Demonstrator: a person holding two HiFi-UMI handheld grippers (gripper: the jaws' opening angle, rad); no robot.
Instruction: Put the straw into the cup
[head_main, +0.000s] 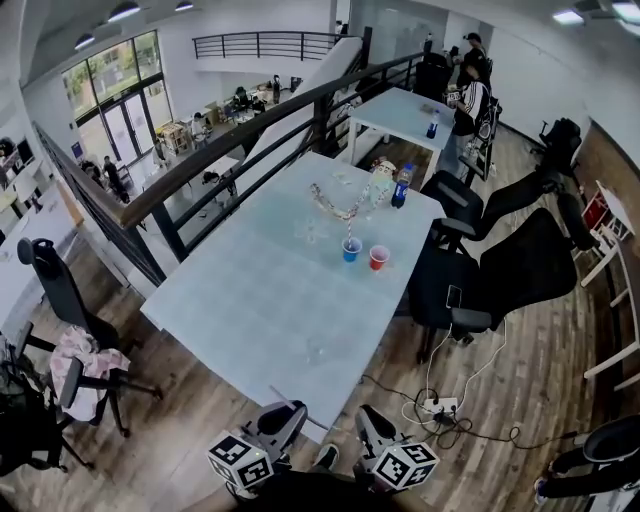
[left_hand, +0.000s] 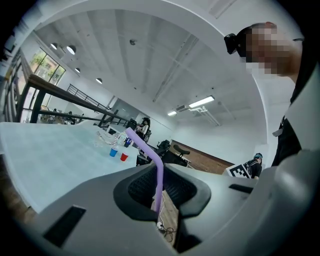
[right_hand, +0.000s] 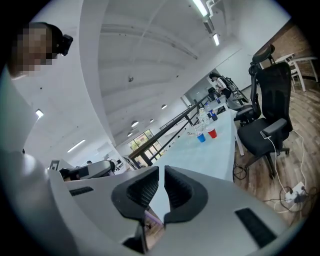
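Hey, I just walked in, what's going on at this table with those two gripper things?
A person at the near end of a long table holds a gripper in each hand. The left gripper has its fingers closed on a purple bendy straw that sticks up from between them. The right gripper holds nothing, its fingers slightly apart. A blue cup and a red cup stand side by side far down the table, so the straw is not yet in a cup.

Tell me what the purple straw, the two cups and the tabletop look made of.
Straw: likely plastic; smooth, opaque purple, bent at an elbow.
Blue cup and red cup: probably plastic, solid bright colour; too small to be sure.
Tabletop: pale, faintly sheened, maybe frosted glass or laminate.
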